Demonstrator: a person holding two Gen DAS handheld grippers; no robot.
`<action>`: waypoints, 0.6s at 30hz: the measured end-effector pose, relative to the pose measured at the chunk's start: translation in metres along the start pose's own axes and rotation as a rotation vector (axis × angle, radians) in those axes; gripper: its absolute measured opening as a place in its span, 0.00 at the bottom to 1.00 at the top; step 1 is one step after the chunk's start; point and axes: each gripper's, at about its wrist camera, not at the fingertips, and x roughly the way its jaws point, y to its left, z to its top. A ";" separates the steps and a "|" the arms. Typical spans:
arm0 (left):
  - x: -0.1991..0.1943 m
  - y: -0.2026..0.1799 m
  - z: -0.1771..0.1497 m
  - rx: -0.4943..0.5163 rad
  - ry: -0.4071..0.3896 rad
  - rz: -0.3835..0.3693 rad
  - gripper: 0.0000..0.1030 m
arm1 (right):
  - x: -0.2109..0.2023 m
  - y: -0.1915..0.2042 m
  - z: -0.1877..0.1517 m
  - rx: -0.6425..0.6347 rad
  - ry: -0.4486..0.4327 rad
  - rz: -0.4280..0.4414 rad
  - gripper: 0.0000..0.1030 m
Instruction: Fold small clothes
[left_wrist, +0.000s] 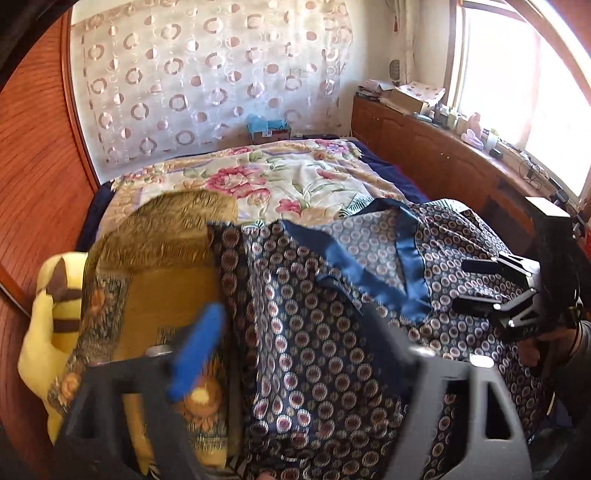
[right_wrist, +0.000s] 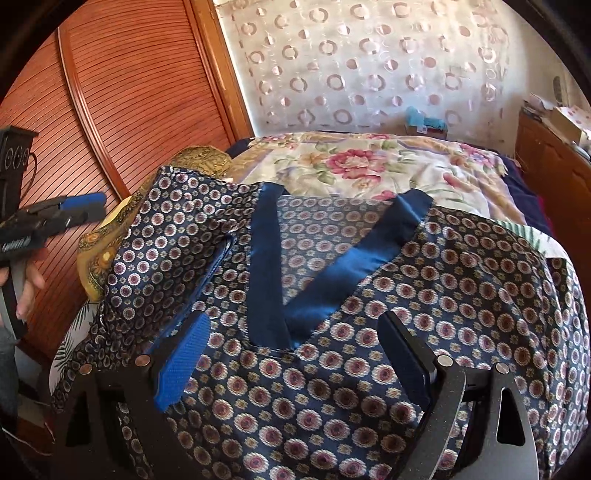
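A navy top with a round flower print and a shiny blue V-neck band (right_wrist: 332, 266) lies spread on the bed near me; it also shows in the left wrist view (left_wrist: 325, 295). My right gripper (right_wrist: 295, 354) hovers open just over its chest below the V-neck, holding nothing. It shows from the side in the left wrist view (left_wrist: 476, 288). My left gripper (left_wrist: 295, 325) is open over the top's left side, its blue pad (left_wrist: 199, 347) blurred. In the right wrist view it (right_wrist: 88, 210) is off the garment's left edge, empty.
A floral bedspread (right_wrist: 369, 162) covers the bed beyond the top. A mustard patterned cloth (left_wrist: 159, 280) and a yellow plush toy (left_wrist: 51, 295) lie at the left. A wooden wardrobe (right_wrist: 129, 92) stands left, a cluttered wooden cabinet (left_wrist: 424, 129) right under the window.
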 end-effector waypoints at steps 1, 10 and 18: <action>0.001 0.003 -0.006 -0.003 0.013 0.003 0.80 | 0.003 0.003 0.001 -0.007 0.002 0.004 0.90; 0.007 0.000 -0.036 -0.036 0.030 0.031 0.80 | 0.010 0.004 0.002 -0.044 0.003 -0.010 0.90; 0.030 -0.037 -0.036 -0.006 0.031 -0.027 0.80 | -0.024 -0.020 -0.016 -0.003 -0.022 -0.099 0.90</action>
